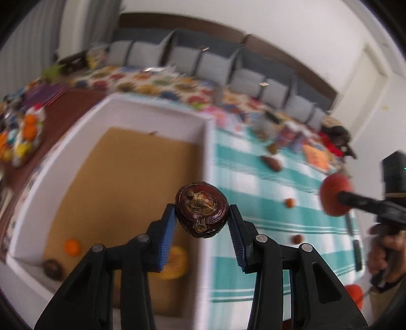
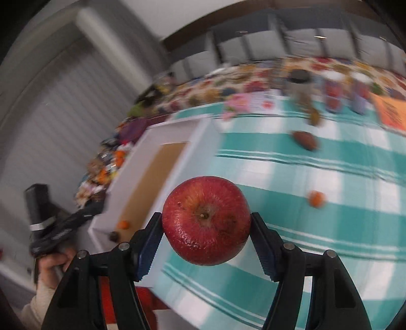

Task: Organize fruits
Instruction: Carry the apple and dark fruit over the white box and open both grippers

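Now our left gripper (image 1: 202, 223) pinches a dark round wrinkly fruit (image 1: 201, 209) and our right gripper (image 2: 206, 236) squeezes a shiny red apple (image 2: 206, 224). Either could slip and miss the white box with the brown floor (image 1: 208, 152) if we swing too fast.

White walls (image 1: 291, 22) close the room at the back, with a pale door (image 1: 365, 83) set in at the right end. Along the wall runs a long bench seat with a dark backrest (image 1: 208, 38) topped by a brown rail, and a row of grey cushions (image 1: 215, 67) leans against it. A cloth printed with bright flowers (image 1: 162, 82) covers the seat. In front stands a table under a teal and white checked tablecloth (image 2: 317, 228). On the left side, pale vertical blinds (image 2: 58, 106) hang from ceiling to floor. Soft, even daylight fills the room.
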A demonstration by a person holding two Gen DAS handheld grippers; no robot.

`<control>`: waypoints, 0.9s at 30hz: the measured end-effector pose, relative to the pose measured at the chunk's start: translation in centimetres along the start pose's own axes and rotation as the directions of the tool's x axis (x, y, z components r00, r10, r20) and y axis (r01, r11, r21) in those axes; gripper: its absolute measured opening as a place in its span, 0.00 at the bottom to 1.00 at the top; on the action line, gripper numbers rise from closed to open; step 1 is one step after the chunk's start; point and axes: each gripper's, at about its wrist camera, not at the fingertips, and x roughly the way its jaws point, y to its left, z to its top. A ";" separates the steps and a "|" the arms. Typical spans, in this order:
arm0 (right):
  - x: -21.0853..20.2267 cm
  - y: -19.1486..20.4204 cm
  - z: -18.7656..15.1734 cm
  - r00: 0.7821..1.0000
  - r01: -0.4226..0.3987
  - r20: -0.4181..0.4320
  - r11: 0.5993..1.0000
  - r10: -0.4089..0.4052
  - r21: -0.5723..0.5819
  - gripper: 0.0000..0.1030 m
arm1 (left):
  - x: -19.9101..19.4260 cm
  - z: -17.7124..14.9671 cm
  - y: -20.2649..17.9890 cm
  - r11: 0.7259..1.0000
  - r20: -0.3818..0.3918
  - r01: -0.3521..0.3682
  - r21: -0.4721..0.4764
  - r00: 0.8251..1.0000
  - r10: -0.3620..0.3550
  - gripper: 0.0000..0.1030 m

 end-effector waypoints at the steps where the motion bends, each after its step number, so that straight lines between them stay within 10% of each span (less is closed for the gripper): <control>1: 1.5 2.4 0.6 1.000 -0.028 -0.015 0.999 0.028 -0.033 0.66 | 0.9 -0.2 1.7 0.999 -0.034 -0.032 -0.029 0.999 0.031 0.41; 8: 15.0 15.8 1.9 0.985 -0.033 -0.173 0.963 -0.014 -0.267 0.66 | 5.8 -3.8 7.4 0.983 -0.218 -0.160 -0.087 0.966 0.138 0.41; 15: 24.6 18.2 0.0 0.942 0.065 -0.279 0.919 -0.185 -0.389 0.66 | 7.5 -4.8 7.9 0.978 -0.283 -0.198 -0.071 0.944 0.171 0.42; 21: 27.5 17.5 -1.1 0.920 0.127 -0.283 0.891 -0.270 -0.437 0.67 | 7.2 -5.2 7.9 0.974 -0.255 -0.220 -0.059 0.946 0.198 0.54; 27: 21.5 16.0 1.2 0.974 0.133 -0.120 0.917 -0.191 -0.375 0.73 | 4.0 -3.5 6.4 0.972 -0.104 -0.226 -0.061 0.970 0.219 0.67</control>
